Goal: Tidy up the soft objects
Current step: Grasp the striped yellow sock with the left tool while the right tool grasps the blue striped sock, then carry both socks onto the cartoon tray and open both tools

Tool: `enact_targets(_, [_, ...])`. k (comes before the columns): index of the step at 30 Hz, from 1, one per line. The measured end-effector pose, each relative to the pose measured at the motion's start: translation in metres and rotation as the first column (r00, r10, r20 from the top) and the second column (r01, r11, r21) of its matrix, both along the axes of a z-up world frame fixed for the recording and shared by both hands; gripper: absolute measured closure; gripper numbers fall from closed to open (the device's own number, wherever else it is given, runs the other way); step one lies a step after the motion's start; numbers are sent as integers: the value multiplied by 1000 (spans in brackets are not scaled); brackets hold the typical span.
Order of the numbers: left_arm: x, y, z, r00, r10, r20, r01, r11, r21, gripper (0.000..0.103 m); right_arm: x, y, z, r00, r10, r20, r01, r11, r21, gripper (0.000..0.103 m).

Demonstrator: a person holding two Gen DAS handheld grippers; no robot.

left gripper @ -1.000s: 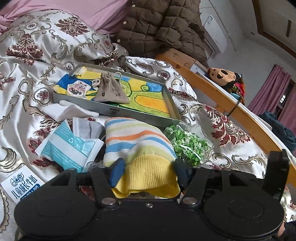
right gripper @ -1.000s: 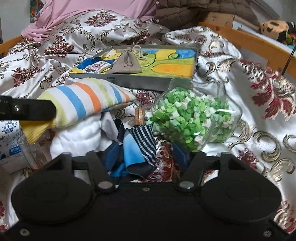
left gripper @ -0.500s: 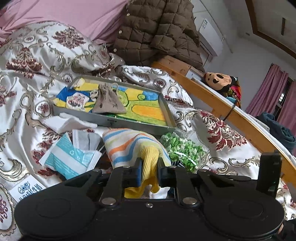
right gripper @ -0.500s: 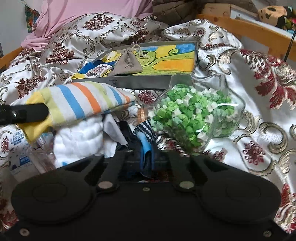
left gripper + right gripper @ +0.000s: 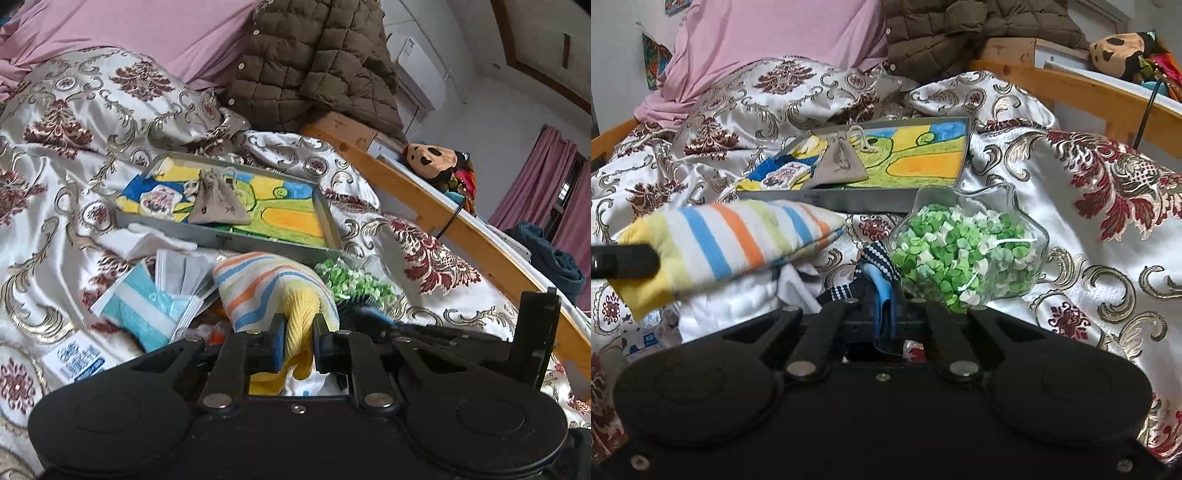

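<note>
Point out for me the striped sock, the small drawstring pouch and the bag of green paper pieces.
striped sock [image 5: 738, 240]: right wrist view, on its orange stripe.
drawstring pouch [image 5: 218, 205]: left wrist view, middle of its grey-brown cloth.
bag of green paper pieces [image 5: 964, 254]: right wrist view, on the green pieces behind the clear plastic.

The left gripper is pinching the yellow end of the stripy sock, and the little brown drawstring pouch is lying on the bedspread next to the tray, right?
Not quite. The small brown drawstring pouch lies inside the grey metal tray, as the left wrist view shows. The left gripper does pinch the striped sock.
</note>
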State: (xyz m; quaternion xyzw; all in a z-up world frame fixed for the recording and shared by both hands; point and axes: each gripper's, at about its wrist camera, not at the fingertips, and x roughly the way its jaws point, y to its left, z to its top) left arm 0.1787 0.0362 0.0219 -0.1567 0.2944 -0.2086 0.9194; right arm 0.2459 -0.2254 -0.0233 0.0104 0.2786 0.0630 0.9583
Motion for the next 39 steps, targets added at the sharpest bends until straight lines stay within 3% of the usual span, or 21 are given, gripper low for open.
enact_targets(4, [-9, -1, 4, 1000, -14, 8, 14, 1000, 11, 94, -10, -6, 6, 1000, -10, 17, 9, 1000, 13, 103])
enact_targets(6, [-15, -6, 6, 999, -22, 26, 20, 999, 50, 102, -13, -9, 8, 1000, -13, 23, 13, 1000, 21, 103])
enact_targets(8, [-15, -15, 3, 999, -36, 21, 33, 992, 122, 102, -15, -11, 10, 1000, -13, 26, 12, 1000, 27, 103])
enact_targets(10, [-14, -16, -3, 999, -46, 7, 45, 994, 99, 101, -17, -11, 11, 1000, -11, 26, 10, 1000, 26, 103])
enact_targets(16, [-7, -18, -6, 999, -46, -8, 46, 998, 42, 81, -23, -9, 12, 1000, -9, 24, 8, 1000, 28, 103])
enact_targets(18, [-3, -18, -7, 999, -32, -21, 32, 999, 16, 69, -23, -7, 12, 1000, -13, 21, 12, 999, 31, 103])
enact_targets(23, [8, -26, -7, 999, -3, -51, 4, 1000, 30, 62, -18, -6, 12, 1000, -8, 18, 7, 999, 36, 103])
enact_targets(25, [12, -33, -6, 998, 10, -54, -7, 997, 73, 64, -15, -5, 13, 1000, -5, 20, 4, 999, 39, 103])
enact_targets(27, [16, -39, -5, 998, 24, -62, -17, 993, 119, 97, -13, -5, 13, 1000, -1, 19, 0, 999, 45, 103])
enact_targets(34, [15, -45, 5, 998, 36, -60, -26, 988, 154, 101, -16, -9, 17, 1000, -3, 31, 1, 997, 75, 103])
enact_targets(39, [11, -49, 33, 999, 42, -10, -39, 981, 188, 101, -23, -11, 22, 999, -13, 47, 8, 995, 98, 103])
